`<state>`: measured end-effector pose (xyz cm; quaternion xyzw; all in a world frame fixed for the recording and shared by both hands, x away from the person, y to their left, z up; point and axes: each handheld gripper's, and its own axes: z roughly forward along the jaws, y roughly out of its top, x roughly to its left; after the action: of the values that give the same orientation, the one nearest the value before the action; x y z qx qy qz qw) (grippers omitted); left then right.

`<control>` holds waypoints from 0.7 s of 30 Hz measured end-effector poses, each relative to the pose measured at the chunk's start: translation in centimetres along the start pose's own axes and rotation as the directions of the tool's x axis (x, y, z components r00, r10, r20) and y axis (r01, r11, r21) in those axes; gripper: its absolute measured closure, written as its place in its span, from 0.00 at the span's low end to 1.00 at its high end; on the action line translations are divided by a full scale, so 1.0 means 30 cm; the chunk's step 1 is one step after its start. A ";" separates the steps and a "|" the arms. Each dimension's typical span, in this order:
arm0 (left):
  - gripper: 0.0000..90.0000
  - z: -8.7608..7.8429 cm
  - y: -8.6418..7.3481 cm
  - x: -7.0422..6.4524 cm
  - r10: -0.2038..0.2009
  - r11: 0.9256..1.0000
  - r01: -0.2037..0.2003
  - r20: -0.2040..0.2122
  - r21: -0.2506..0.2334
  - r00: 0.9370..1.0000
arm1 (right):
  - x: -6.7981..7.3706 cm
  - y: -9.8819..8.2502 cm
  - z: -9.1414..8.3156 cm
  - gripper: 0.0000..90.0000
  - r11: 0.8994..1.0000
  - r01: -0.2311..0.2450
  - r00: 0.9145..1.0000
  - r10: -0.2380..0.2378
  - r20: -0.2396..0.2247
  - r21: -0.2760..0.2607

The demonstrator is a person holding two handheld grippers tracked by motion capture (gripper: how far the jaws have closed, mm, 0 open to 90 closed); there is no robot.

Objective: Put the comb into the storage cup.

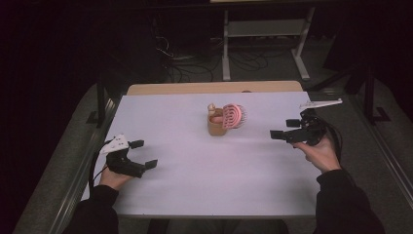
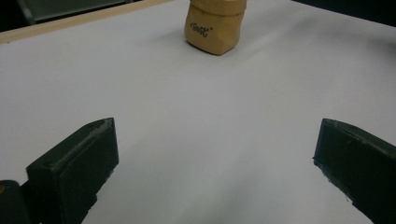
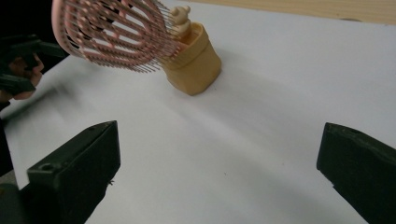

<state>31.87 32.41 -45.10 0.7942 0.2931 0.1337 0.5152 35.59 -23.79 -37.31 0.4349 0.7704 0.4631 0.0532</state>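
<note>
A tan soft pot (image 1: pixel 215 127) stands upright near the middle of the white table (image 1: pixel 195 165). A pink hairbrush (image 1: pixel 233 116) leans out of the pot, bristles facing right, beside a small beige figure (image 1: pixel 212 108). The right gripper view shows the pot (image 3: pixel 194 63), the brush (image 3: pixel 112 32) and the figure (image 3: pixel 181 18) ahead. The left gripper view shows the pot (image 2: pixel 215 25) far ahead. My left gripper (image 1: pixel 144 154) is open at the table's left, well short of the pot. My right gripper (image 1: pixel 284 129) is open at the right, apart from the brush.
A wooden strip (image 1: pixel 214 87) runs along the table's far edge. A white frame (image 1: pixel 265 34) and loose cables (image 1: pixel 195 63) lie on the floor behind. Bare white surface lies between each gripper and the pot.
</note>
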 end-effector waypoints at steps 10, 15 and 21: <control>0.00 -0.001 -0.005 0.003 -0.007 1.000 0.007 0.000 0.002 1.000 | -0.020 -0.058 -0.034 0.00 1.000 -0.007 1.000 0.008 0.027 -0.028; 0.00 -0.003 -0.005 0.003 -0.008 1.000 0.008 -0.001 0.000 1.000 | -0.018 -0.098 -0.048 0.00 0.999 0.000 0.999 0.002 0.036 -0.040; 0.00 -0.003 -0.007 0.002 -0.011 1.000 0.011 -0.004 0.002 1.000 | -0.017 -0.150 -0.053 0.00 0.999 0.005 0.999 -0.003 0.044 -0.049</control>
<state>31.81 32.58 -45.26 0.7928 0.2984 0.1322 0.5147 32.34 -26.09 -39.98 0.4422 0.7583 0.4720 0.0817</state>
